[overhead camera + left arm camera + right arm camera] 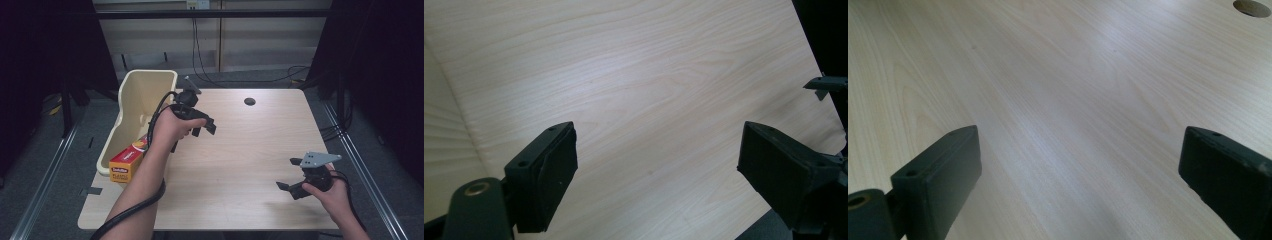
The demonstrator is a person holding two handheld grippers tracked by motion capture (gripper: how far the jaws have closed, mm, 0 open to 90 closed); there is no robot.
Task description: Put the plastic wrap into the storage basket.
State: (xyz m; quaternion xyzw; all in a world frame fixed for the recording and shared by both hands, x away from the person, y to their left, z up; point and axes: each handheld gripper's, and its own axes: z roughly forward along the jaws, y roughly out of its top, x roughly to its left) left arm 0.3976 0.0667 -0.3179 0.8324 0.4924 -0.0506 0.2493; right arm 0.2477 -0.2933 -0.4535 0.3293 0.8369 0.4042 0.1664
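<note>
Just behind and to the left of the left gripper [202, 125], a cream plastic bin [131, 107] is seen at the left edge of the table [240, 160]. An orange and yellow box [127, 160] lies in the near end of this bin, with one end sticking out over the rim towards the person. This long, narrow carton is the thing nearest to the left gripper, so it is taken as the thing in hand. The box is judged to be light and stiff, of thin cardboard that could be dented by a hard squeeze. Its printed surface is probably a little slippery. It is best taken across its narrow sides, near the middle of its length, so that it does not tip when lifted.

The left gripper is held above the table with its jaws standing well apart, and nothing is between them; in the left gripper view, bare wood is seen between the two black pads [546, 182].

Well apart to the right and nearer to the person, the right gripper [295, 174] is held low over the table. Its jaws are wide also and empty. Far beyond it, a round hole [249, 101] is seen in the table.
</note>
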